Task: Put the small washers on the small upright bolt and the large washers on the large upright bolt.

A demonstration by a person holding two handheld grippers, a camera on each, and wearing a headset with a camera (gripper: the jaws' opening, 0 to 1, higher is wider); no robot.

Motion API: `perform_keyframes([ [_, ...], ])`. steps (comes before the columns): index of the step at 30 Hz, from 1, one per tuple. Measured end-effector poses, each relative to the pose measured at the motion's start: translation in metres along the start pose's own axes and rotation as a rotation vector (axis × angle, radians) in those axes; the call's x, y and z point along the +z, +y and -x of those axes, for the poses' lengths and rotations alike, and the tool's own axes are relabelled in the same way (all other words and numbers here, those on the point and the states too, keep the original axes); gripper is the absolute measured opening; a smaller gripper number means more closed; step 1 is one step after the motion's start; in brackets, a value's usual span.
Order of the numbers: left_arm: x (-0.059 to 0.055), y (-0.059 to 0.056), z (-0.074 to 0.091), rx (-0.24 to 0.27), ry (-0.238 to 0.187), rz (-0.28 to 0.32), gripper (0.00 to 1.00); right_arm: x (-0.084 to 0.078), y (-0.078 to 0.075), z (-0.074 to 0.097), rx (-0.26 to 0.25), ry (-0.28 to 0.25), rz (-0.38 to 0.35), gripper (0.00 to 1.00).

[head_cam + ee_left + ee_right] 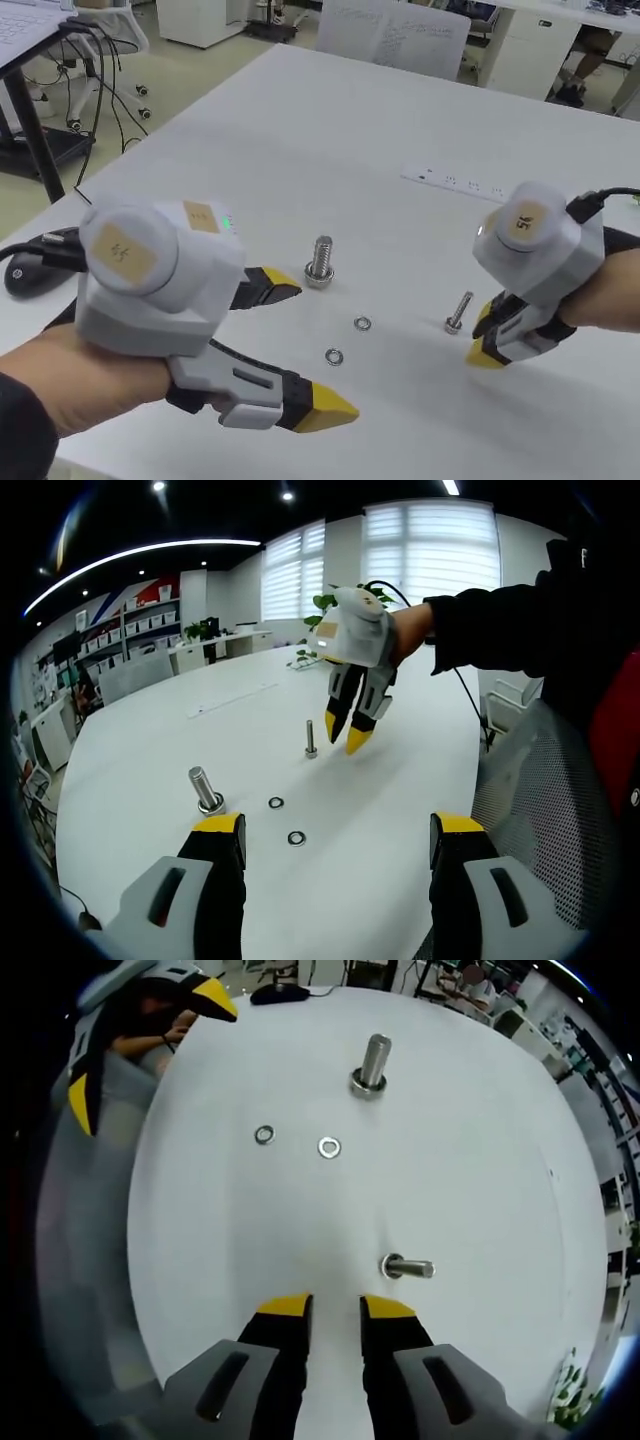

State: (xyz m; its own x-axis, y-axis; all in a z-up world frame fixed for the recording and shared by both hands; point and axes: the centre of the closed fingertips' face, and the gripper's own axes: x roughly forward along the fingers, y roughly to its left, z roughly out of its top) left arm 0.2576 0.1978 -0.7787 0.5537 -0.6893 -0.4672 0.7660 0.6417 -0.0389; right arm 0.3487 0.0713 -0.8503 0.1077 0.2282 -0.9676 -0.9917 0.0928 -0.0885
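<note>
The large upright bolt [320,262] [205,788] [372,1065] stands mid-table. Right of it is the small upright bolt [458,312] [311,738] [408,1267]. Between them, two small washers [362,323] [334,356] lie flat on the white table [300,150]; they also show in the gripper views [275,802] [297,837] [329,1146] [264,1134]. My left gripper [305,345] [340,825] hovers wide open and empty, just left of the washers. Just right of the small bolt, my right gripper [485,345] [335,1307] points down with a narrow gap between its jaws, holding nothing.
A white power strip [450,182] lies behind the bolts. A black mouse [25,272] and cable sit at the table's left edge. A chair [395,35] stands at the far side. The table's near edge runs just under my hands.
</note>
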Motion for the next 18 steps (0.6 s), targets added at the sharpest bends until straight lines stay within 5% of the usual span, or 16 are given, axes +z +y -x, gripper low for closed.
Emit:
perform_keyframes([
  [18, 0.001, 0.000, -0.002, -0.001, 0.001, -0.004, 0.74, 0.040, 0.003, -0.007, 0.022, -0.013, 0.088, 0.20],
])
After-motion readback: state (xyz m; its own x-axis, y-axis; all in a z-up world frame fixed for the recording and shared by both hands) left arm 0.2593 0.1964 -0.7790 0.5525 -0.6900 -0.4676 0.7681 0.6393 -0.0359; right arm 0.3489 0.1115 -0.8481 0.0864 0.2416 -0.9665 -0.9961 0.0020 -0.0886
